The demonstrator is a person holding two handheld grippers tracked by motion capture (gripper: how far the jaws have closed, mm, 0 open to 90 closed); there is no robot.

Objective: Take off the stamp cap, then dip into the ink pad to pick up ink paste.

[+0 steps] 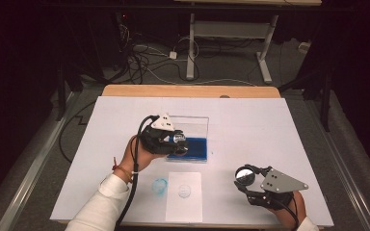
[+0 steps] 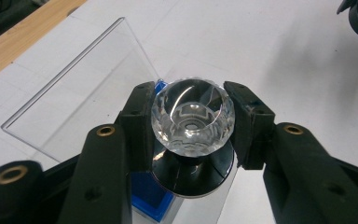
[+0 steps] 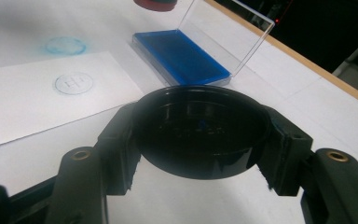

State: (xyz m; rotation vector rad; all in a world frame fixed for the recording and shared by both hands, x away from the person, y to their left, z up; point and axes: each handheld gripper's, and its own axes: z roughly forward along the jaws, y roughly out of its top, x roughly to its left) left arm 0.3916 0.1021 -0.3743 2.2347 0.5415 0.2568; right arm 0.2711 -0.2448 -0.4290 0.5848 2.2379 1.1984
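Note:
My left gripper (image 2: 191, 128) is shut on a round stamp (image 2: 192, 116) with a clear faceted knob and a black base. It hovers over the left part of a blue ink pad (image 1: 195, 147) in a clear case with its lid (image 1: 192, 126) standing upright. In the high view this left gripper (image 1: 177, 143) is at the table's middle. My right gripper (image 1: 244, 177), near the front right, is shut on a black round cap (image 3: 200, 128), hollow side up. A white paper (image 1: 184, 204) near the front edge bears a faint round blue print (image 1: 184, 191).
A blue ink smudge (image 1: 160, 185) marks the white table cover (image 1: 270, 125) left of the paper. The wooden table edge (image 1: 188, 91) runs along the back. Cables and a desk frame (image 1: 231, 33) lie on the floor beyond.

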